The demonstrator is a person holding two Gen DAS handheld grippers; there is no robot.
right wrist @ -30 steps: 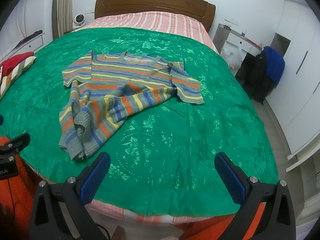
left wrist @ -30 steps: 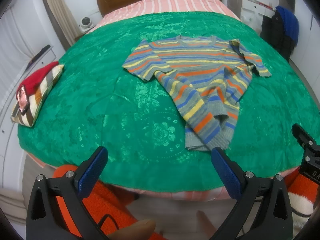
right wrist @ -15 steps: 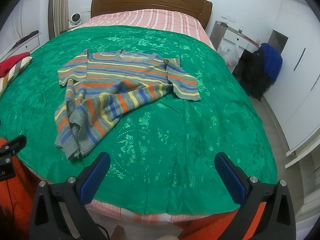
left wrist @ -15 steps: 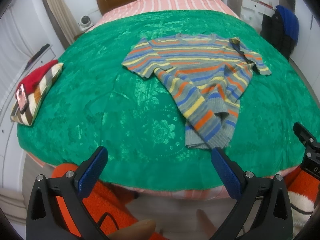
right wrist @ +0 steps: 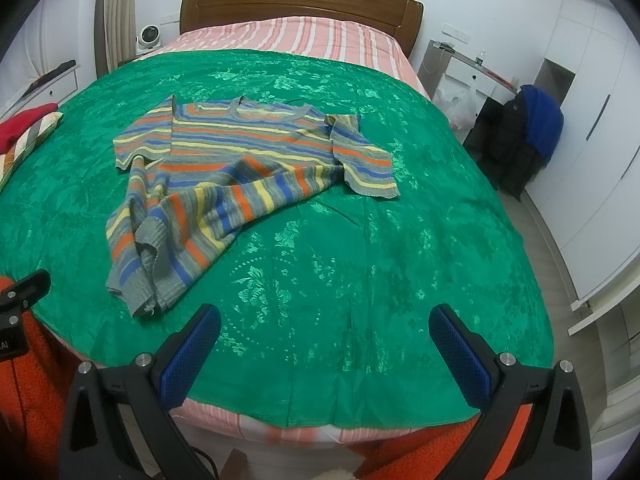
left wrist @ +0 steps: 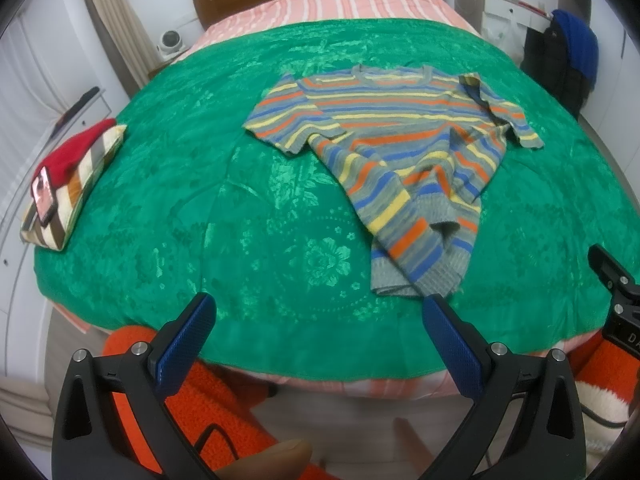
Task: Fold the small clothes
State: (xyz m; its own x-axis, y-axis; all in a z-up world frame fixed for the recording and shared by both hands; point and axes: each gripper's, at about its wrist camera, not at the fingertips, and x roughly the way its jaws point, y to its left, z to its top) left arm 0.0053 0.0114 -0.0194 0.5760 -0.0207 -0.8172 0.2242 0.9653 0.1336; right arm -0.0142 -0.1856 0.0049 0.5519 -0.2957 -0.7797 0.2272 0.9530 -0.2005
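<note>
1. The striped sweater (left wrist: 404,168) lies on the green bedspread (left wrist: 200,220) that covers most of the bed, collar toward the wooden headboard (right wrist: 300,4) and lower half bunched and twisted toward the near edge.
2. In the left wrist view the hem end sits just beyond the right-hand blue pad of the left gripper (left wrist: 318,316), whose jaws stand wide apart with nothing between them.
3. The right gripper (right wrist: 324,326) also has its jaws spread wide and empty (only bedspread shows between its pads), and the sweater (right wrist: 224,184) lies off to its left, apart from it.
4. Only the left wrist view shows the whole striped cushion (left wrist: 76,196) at the bed's left edge, with a red cloth and what looks like a phone (left wrist: 43,196) on top; the fisheye stretch makes that last item hard to confirm.
5. The right wrist view catches just a corner of that cushion (right wrist: 28,136), but it shows the white wardrobe doors (right wrist: 592,168) along the right wall, which the other camera cuts off.
6. Both views show the dark and blue jackets (right wrist: 524,136) heaped near the desk beside the bed.
7. A small white fan (left wrist: 171,42) stands by the headboard's left end in both.
8. Each camera glimpses a black part of the opposite gripper at its frame edge.
</note>
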